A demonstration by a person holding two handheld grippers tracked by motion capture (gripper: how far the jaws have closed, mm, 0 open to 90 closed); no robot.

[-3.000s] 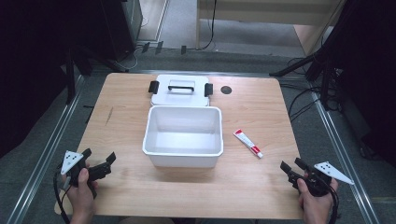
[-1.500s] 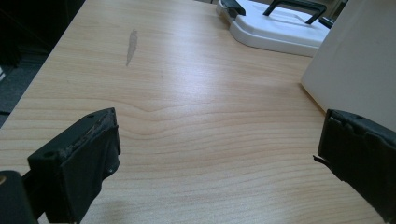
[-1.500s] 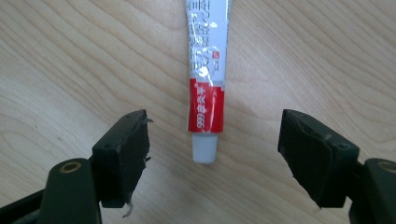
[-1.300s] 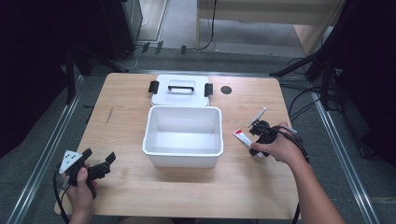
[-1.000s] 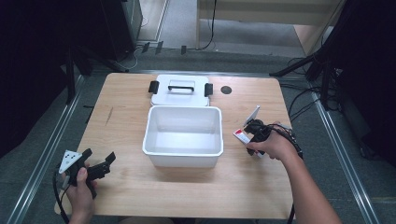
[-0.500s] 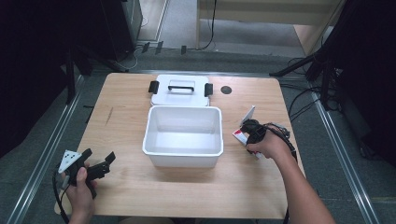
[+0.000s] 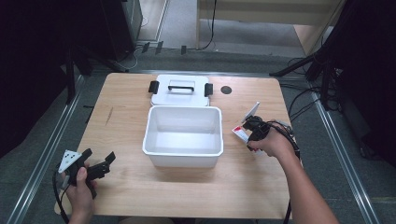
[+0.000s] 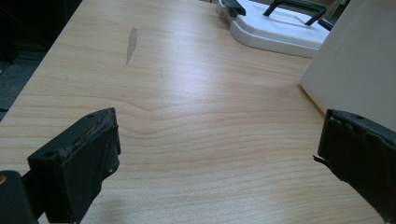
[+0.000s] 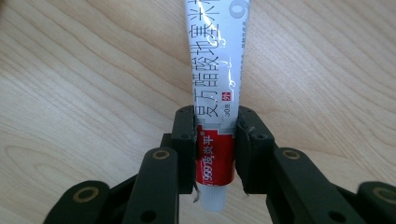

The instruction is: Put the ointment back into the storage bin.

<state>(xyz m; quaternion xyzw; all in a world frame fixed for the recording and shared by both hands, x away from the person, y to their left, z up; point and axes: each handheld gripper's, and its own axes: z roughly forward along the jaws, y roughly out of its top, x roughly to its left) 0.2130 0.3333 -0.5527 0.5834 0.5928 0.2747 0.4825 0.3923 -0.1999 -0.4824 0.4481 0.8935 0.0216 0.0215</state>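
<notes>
Tube (image 9: 215, 93) clamped (red end) — right hand-held gripper (image 9: 215, 151).

An open white plastic box (image 7: 183, 135) sits mid-desk on the light wooden desk (image 7: 126, 191), its black-handled white lid (image 7: 180, 90) lying just behind. The right tool (image 7: 250, 130) meets a red-and-white tube (image 7: 241, 134) beside the box; the left tool (image 7: 100, 165) rests near the front-left corner.
</notes>
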